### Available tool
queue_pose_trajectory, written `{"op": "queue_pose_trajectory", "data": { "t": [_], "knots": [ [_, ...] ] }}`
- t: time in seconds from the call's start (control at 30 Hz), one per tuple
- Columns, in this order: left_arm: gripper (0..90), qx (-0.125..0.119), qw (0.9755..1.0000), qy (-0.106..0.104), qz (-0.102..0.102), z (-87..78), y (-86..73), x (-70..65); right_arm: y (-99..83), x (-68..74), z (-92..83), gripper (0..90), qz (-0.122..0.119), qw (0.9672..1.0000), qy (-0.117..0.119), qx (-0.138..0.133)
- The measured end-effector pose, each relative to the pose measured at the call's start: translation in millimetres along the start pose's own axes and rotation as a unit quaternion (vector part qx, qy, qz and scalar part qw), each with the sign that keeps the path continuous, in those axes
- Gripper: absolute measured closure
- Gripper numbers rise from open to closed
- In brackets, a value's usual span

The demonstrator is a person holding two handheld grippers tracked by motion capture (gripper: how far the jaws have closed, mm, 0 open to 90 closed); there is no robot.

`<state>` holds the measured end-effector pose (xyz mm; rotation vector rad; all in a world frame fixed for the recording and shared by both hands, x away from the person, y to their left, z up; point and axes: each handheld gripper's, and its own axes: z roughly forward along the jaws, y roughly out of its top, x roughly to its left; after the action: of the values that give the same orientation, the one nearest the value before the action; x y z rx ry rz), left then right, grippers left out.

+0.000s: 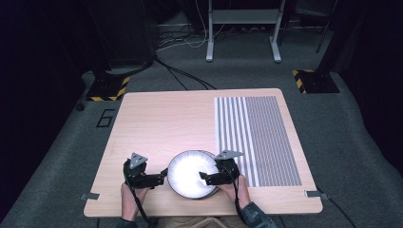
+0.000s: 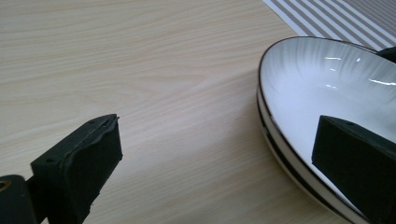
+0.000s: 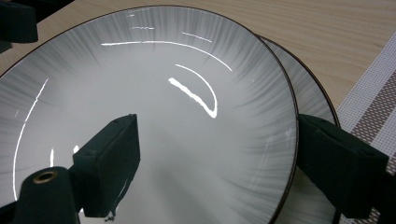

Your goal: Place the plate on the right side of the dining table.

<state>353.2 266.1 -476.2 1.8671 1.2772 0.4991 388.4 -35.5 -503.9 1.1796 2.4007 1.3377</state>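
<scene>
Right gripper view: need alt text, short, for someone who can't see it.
Two open black jaws of the right gripper straddle the dark rim of a glossy white plate: one jaw over its face, one outside the rim. A second plate peeks out beneath it. They sit on a wooden table, with a striped mat at right.

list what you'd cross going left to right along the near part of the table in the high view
left gripper → stack of white plates with dark rims → right gripper → striped placemat → bare wood at the table's right edge
</scene>
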Motion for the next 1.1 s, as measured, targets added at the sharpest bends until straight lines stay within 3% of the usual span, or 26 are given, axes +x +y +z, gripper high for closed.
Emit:
{"op": "queue_pose_trajectory", "data": {
  "t": [0.2, 0.33, 0.6, 0.67, 0.73, 0.83, 1.0, 1.1],
  "knots": [
    [19.2, 0.029, 0.9989, -0.031, 0.018, 15.5, -2.7, -11.0, 0.1, 0.5, -0.1, 16.8, 0.000, 1.0000, -0.005, 0.001],
    [35.9, 0.036, 0.9985, -0.040, 0.007, 21.2, -3.9, -13.4, 0.1, -0.9, -1.6, 23.8, 0.000, 0.9999, -0.015, -0.001],
    [55.6, 0.042, 0.9969, -0.066, 0.003, 21.1, -2.3, -16.9, -0.3, -0.8, -4.2, 37.1, 0.000, 0.9992, -0.039, 0.004],
    [58.8, 0.043, 0.9967, -0.068, -0.001, 20.2, -2.2, -18.1, -0.4, 0.5, -3.7, 41.9, -0.002, 0.9988, -0.049, 0.010],
    [61.7, 0.043, 0.9966, -0.071, -0.004, 19.6, -2.4, -18.7, -2.9, -1.6, -1.1, 45.2, 0.010, 0.9992, -0.034, 0.017],
    [63.0, 0.045, 0.9966, -0.069, -0.008, 18.8, -2.6, -18.9, -3.5, -3.5, -1.5, 52.1, 0.017, 0.9990, -0.038, 0.013],
    [64.5, 0.043, 0.9965, -0.068, -0.020, 18.2, -3.1, -19.1, -3.2, -6.4, -2.0, 57.3, 0.022, 0.9989, -0.039, 0.013],
    [65.1, 0.042, 0.9963, -0.070, -0.028, 17.7, -4.4, -19.0, -4.1, -8.7, -2.6, 61.1, 0.039, 0.9986, -0.035, 0.011]
  ]
}}
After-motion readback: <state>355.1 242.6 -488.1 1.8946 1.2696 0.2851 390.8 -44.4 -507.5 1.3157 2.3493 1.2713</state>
